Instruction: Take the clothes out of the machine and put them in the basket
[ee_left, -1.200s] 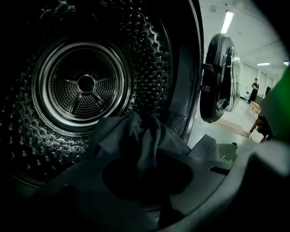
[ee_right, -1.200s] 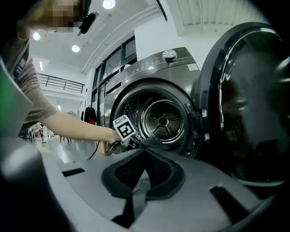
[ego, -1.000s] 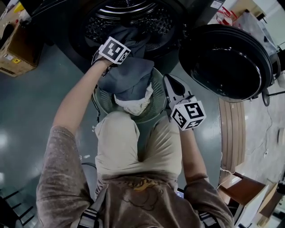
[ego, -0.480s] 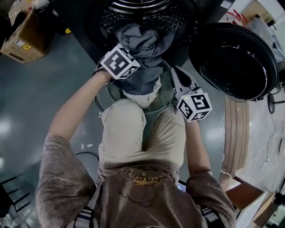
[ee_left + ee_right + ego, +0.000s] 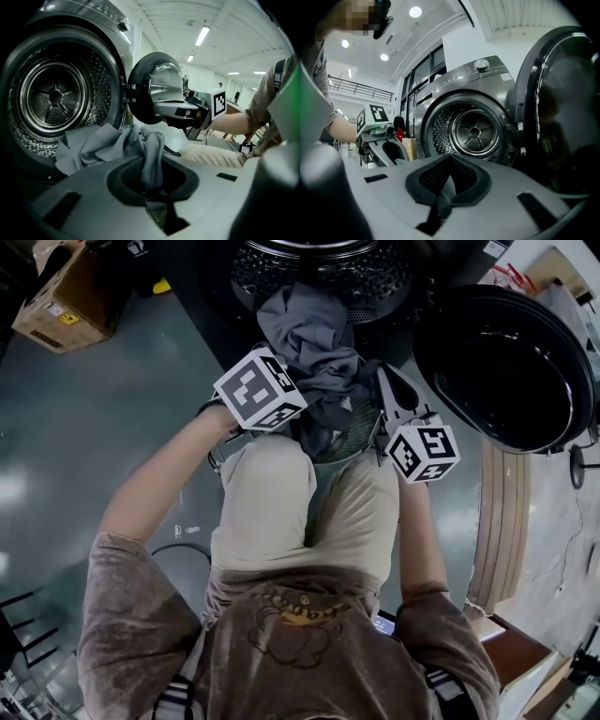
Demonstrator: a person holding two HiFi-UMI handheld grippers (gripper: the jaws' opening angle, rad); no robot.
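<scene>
The fingers of the left gripper (image 5: 152,199) pinch a grey garment (image 5: 314,343) trailing from the machine (image 5: 323,268) over the basket (image 5: 354,434), while the right gripper (image 5: 439,199) is closed and empty; next, probably, lower it in and release.

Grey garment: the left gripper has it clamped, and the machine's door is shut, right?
Not quite: the door stands open, swung aside of the drum; the left gripper view shows it. The left gripper does have the grey garment clamped.
</scene>
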